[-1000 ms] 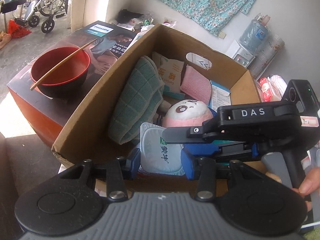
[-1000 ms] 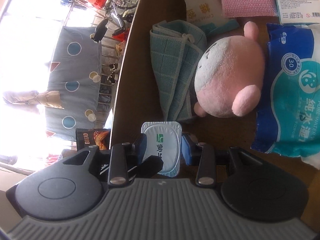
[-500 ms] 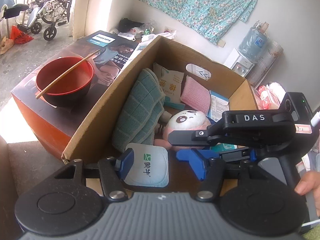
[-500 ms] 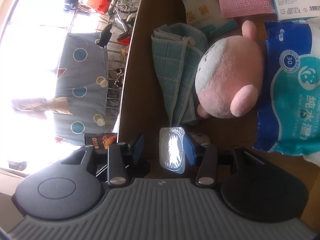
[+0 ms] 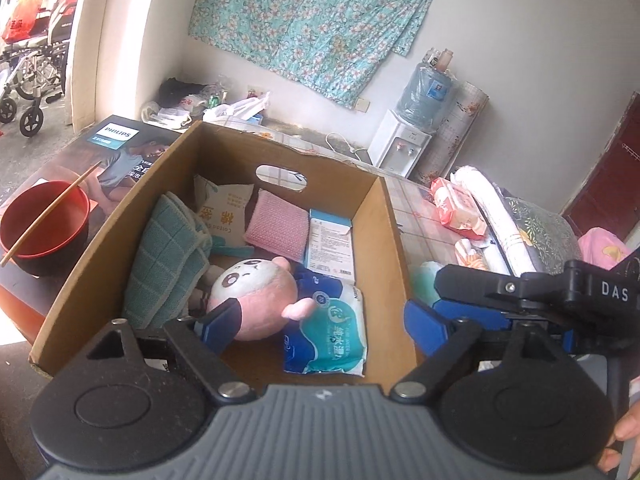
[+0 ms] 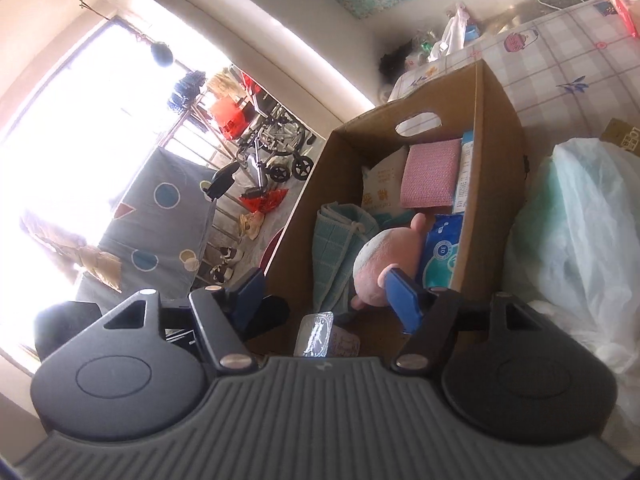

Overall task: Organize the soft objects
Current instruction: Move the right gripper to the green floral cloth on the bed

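Soft things are lying inside an open brown cardboard box with an oval handle hole in its far wall. A folded teal waffle-weave cloth is leaning against the left wall; a round pink-and-white plush toy is sitting in the middle, touching a blue-and-white wet-wipes pack on its right. A pink knitted pad and a white cotton-pad bag are resting at the far end. A small white sealed pouch is lying at the near end, free of both tools.

The left gripper is hanging over the near edge with its blue fingers spread wide and nothing between them, its jaws having just been opening. The right gripper, likewise released and just opened, is gripping nothing.

The box is sitting on a checked tablecloth. To the left, a red bowl with a wooden chopstick is resting on a printed carton. A floral teal cloth is hanging on the far wall beside a white water dispenser; a wheelchair is standing outside.
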